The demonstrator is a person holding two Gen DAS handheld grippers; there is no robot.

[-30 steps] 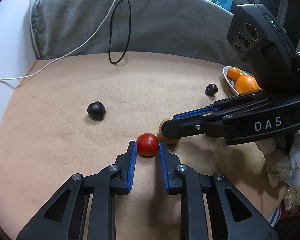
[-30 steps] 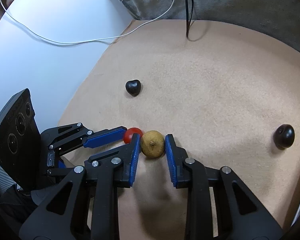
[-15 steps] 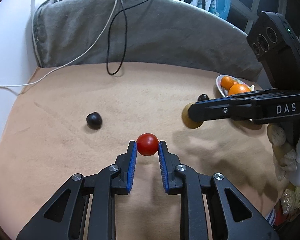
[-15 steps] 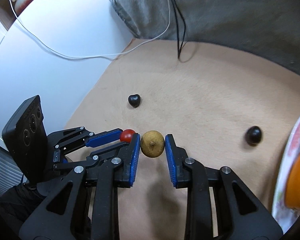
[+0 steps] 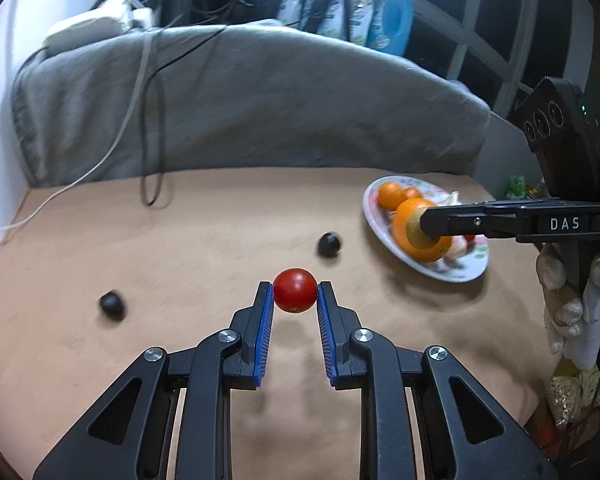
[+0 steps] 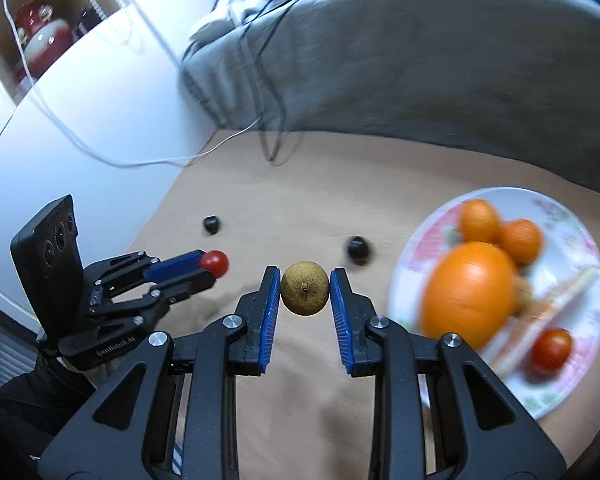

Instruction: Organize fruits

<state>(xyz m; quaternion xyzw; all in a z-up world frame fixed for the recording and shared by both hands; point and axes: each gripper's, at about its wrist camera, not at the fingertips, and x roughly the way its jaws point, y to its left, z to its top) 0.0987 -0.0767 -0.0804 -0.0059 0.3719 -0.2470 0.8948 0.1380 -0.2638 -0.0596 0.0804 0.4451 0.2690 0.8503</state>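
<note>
My left gripper [image 5: 295, 294] clamps the red tomato [image 5: 295, 290] between its pads, above the mat [image 5: 204, 240]; my right gripper [image 6: 305, 289] pinches the brownish fruit [image 6: 305, 288] (plate [image 6: 556, 216] just right).

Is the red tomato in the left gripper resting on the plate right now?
No, the red tomato is clamped in the left gripper above the tan surface, short of the plate.

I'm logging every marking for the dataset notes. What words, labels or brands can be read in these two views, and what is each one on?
"DAS": white letters on the side of the right gripper, left wrist view.
"CenRobot.AI" or similar, small and only partly legible: on the body of the left gripper, right wrist view.
Labels on the pouches and blue bottle behind the grey cushion: too blurred to read.
</note>
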